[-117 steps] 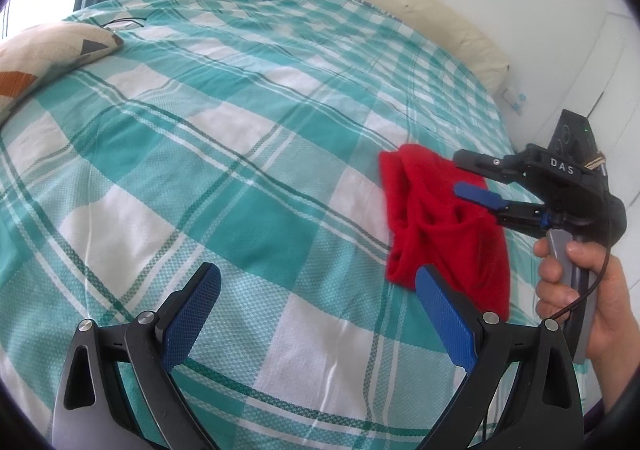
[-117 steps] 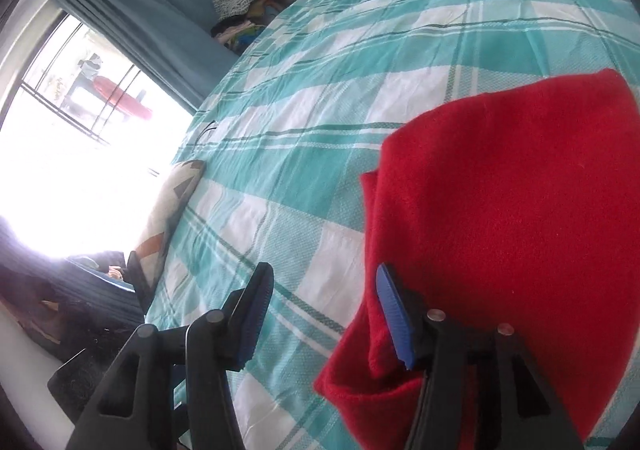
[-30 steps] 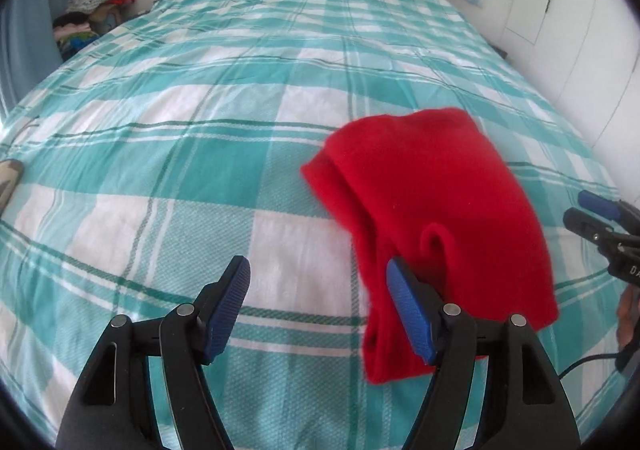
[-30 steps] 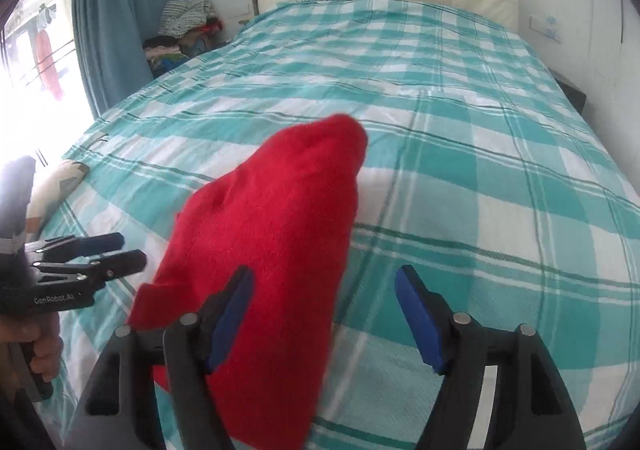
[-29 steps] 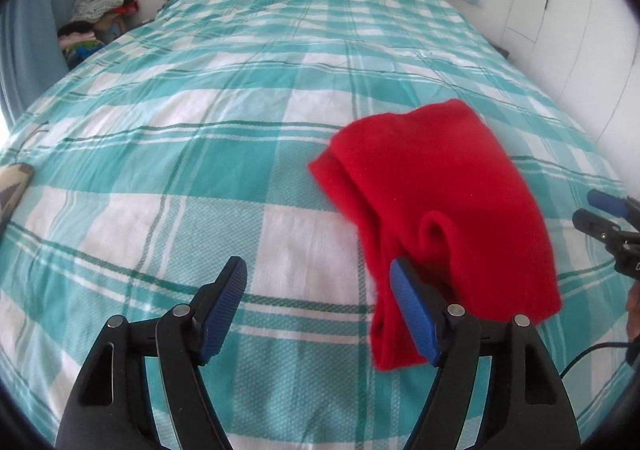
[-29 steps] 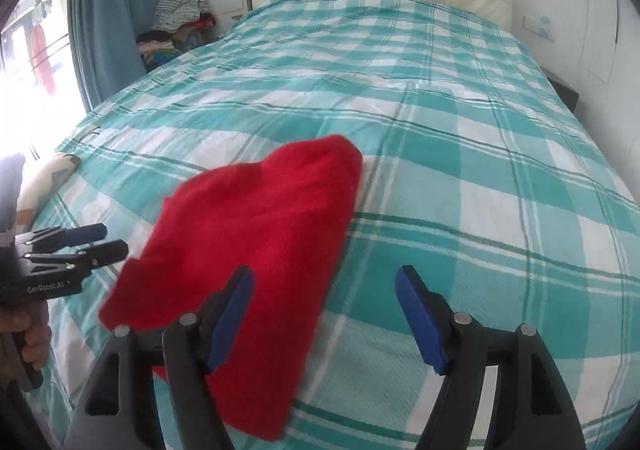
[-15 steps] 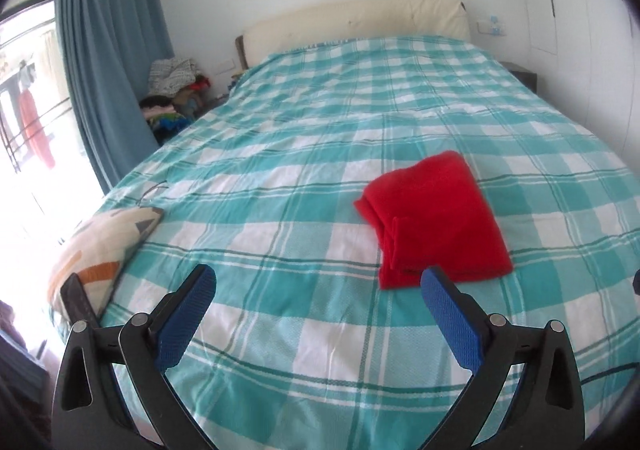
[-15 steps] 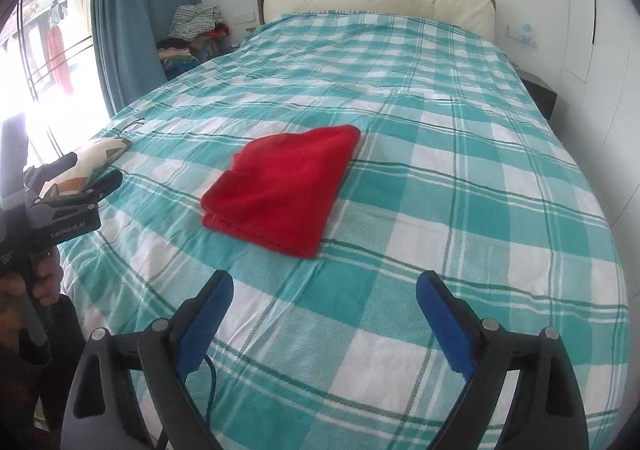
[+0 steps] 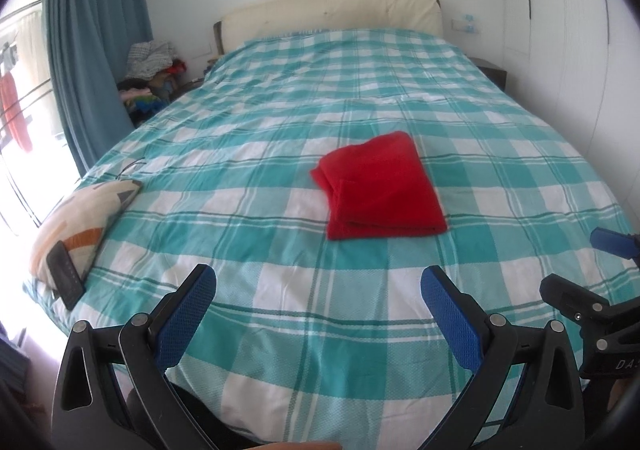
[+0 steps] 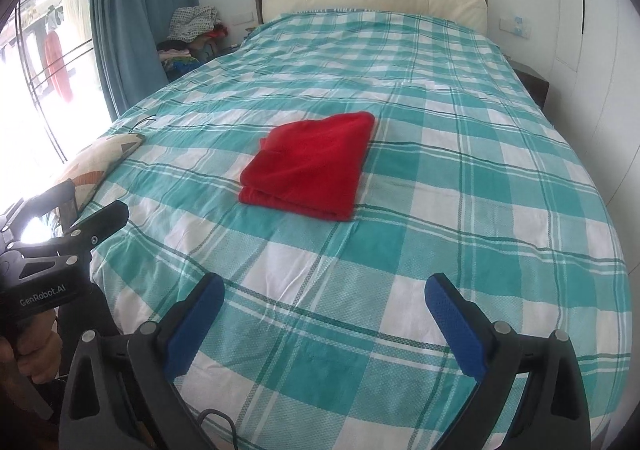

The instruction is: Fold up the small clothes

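Observation:
A red garment point(image 9: 380, 186) lies folded into a flat rectangle near the middle of the teal checked bed point(image 9: 280, 310); it also shows in the right wrist view point(image 10: 310, 164). My left gripper point(image 9: 318, 282) is open and empty, well back from the garment over the bed's near edge. My right gripper point(image 10: 324, 290) is open and empty, also well short of the garment. The right gripper shows at the right edge of the left wrist view point(image 9: 592, 274). The left gripper shows at the left edge of the right wrist view point(image 10: 76, 226).
A patterned pillow point(image 9: 80, 218) with a dark phone point(image 9: 64, 282) on it lies at the bed's left near corner. A blue curtain point(image 9: 92, 46) and a pile of clothes point(image 9: 150, 66) stand left of the cream headboard point(image 9: 332, 14). White wardrobe doors point(image 9: 568, 30) line the right.
Both grippers have let go of the red garment and pulled back and up from the bed. The garment now lies folded flat, farther away in both views.

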Available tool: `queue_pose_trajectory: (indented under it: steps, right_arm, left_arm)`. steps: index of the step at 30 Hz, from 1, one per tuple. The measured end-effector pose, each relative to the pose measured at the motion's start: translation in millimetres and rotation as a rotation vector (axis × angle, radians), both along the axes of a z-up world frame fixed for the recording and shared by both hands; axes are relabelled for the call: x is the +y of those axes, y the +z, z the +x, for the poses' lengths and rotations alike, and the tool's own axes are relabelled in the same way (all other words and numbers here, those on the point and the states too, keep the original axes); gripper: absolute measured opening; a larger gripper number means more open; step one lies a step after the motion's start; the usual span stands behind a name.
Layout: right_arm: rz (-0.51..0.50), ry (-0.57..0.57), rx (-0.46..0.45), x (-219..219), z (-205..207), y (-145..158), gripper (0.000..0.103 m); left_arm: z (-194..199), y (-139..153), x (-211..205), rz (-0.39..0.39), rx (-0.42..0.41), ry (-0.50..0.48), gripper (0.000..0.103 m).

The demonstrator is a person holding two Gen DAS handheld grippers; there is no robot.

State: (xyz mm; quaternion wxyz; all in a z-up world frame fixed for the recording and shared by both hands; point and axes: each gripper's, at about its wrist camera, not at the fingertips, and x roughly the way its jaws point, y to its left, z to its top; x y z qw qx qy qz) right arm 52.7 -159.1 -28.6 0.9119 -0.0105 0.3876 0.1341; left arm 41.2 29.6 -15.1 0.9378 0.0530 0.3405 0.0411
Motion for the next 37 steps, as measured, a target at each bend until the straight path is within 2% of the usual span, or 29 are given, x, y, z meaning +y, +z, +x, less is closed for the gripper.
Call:
queue_pose_trajectory:
  steps: [8,12,24,37]
  right_arm:
    - [-0.056,0.009,-0.080,13.9,-21.7,19.3,0.102]
    - [-0.055,-0.002,-0.096,13.5,-23.5,25.2,0.102]
    - [-0.096,-0.038,-0.085,14.1,-18.7,18.5,0.102]
    - [-0.078,-0.038,-0.065,11.6,-16.8,11.2,0.102]
  left_arm:
    - [-6.2,-1.8,2.0,-0.056,0.030,0.014,0.103]
    - [-4.4,-4.0,2.4,-0.055,0.044,0.020,0.103]
    - [-5.8,1.1,5.7,-0.051,0.006,0.025,0.103]
    - [-7.8,-2.6,-0.6,-0.006,-0.012,0.038,0.103]
